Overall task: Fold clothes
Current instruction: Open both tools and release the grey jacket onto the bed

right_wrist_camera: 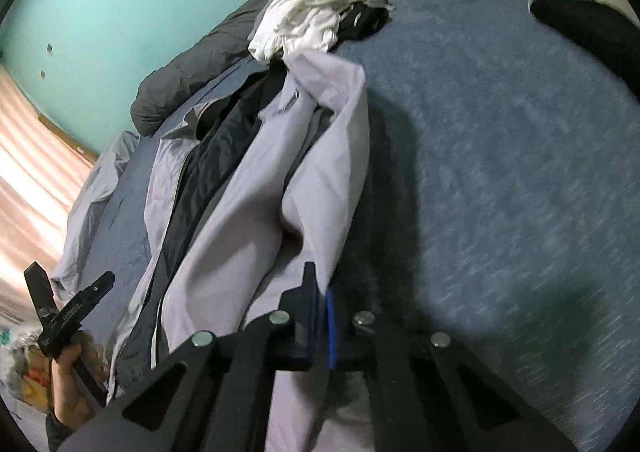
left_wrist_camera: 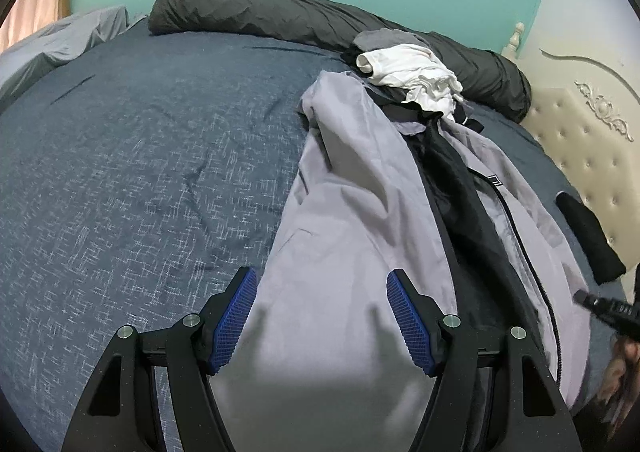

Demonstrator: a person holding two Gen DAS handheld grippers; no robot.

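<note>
A light grey zip jacket (left_wrist_camera: 352,212) with a black lining lies stretched out along the blue bed sheet (left_wrist_camera: 140,152). My left gripper (left_wrist_camera: 320,292) hovers open over the jacket's near end, and its blue pads (left_wrist_camera: 236,316) stand apart on either side of the cloth. In the right wrist view the same jacket (right_wrist_camera: 240,212) runs away from the camera. My right gripper (right_wrist_camera: 320,284) is shut at the jacket's right edge, and the grey cloth appears pinched between its pads. A crumpled white garment (left_wrist_camera: 412,72) lies on dark clothes at the jacket's far end.
A rolled dark grey duvet (left_wrist_camera: 260,12) runs along the teal wall. The cream tufted headboard (left_wrist_camera: 580,140) stands at the right, with a black item (left_wrist_camera: 588,240) beside it. A pale grey sheet (left_wrist_camera: 60,44) lies bunched at the far left. The left gripper (right_wrist_camera: 68,308) shows in a hand.
</note>
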